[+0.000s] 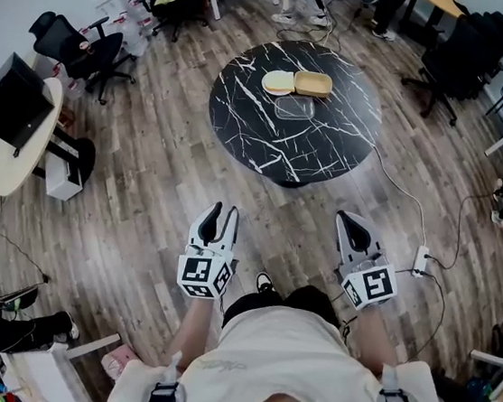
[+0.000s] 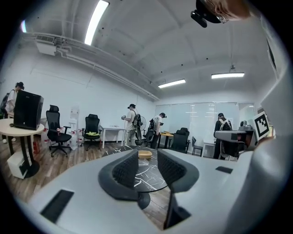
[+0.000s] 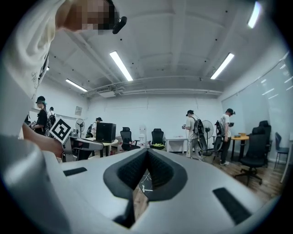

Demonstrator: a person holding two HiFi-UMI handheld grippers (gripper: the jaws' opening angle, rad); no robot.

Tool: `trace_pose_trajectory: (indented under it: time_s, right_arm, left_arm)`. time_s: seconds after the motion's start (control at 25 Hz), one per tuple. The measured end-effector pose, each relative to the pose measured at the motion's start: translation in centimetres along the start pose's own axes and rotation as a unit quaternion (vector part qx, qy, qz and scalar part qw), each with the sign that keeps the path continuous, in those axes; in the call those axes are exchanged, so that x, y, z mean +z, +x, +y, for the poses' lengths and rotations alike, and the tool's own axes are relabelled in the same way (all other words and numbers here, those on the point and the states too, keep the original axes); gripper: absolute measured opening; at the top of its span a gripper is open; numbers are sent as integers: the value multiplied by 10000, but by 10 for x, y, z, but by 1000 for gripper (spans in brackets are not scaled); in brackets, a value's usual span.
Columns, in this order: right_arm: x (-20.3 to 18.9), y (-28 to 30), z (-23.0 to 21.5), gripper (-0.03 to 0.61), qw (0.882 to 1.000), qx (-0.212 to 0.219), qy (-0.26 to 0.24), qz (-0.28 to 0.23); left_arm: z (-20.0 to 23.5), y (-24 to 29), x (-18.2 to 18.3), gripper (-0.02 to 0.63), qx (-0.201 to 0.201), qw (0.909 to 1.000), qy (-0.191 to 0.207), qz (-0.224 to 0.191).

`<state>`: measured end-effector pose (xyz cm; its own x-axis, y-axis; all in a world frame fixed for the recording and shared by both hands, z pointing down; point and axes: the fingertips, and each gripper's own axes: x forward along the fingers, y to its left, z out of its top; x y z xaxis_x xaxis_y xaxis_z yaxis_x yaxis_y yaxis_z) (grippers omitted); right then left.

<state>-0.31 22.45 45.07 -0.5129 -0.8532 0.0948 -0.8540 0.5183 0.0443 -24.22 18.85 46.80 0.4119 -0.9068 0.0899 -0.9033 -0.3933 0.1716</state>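
I hold both grippers in the air in front of my body, above the wooden floor and well short of a round black marble table (image 1: 243, 122). My left gripper (image 1: 222, 212) is open, and the table top shows through the gap between its jaws (image 2: 147, 156). My right gripper (image 1: 351, 220) is shut and holds nothing; its pads meet at the tips (image 3: 146, 153). On the table lie a round pale wooden plate (image 1: 277, 83), a tan wooden tray (image 1: 313, 84) and a clear container (image 1: 294, 109). Neither gripper touches anything.
A white cable runs from the table to a power strip (image 1: 422, 259) on the floor at the right. Black office chairs (image 1: 81, 47) stand at the left and back. A round beige table (image 1: 16, 153) with a black box stands far left. People (image 2: 132, 123) stand at the back.
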Motion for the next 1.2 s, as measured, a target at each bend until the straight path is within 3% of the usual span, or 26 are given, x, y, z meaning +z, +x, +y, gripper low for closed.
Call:
trace_pose_trajectory:
  time_s: [0.28,0.44,0.72,1.2]
  right_arm:
    - [-5,24,-21,5,9999,-48,52,90]
    - [-14,43,-55,5,9999,-104,50,123]
    - [11,115,-128,5,9995,80,-98,-283]
    - [3,181,-207,5,9984,468,94,-316]
  left_arm:
    - [2,39,-12,133,-204,9989,-205,361]
    - [2,76,-3,124,-259,9984,-327,378]
    - [11,162,19,115,-80,9986,-269,446]
    - [11,262,17,95,254,9977,-153,608]
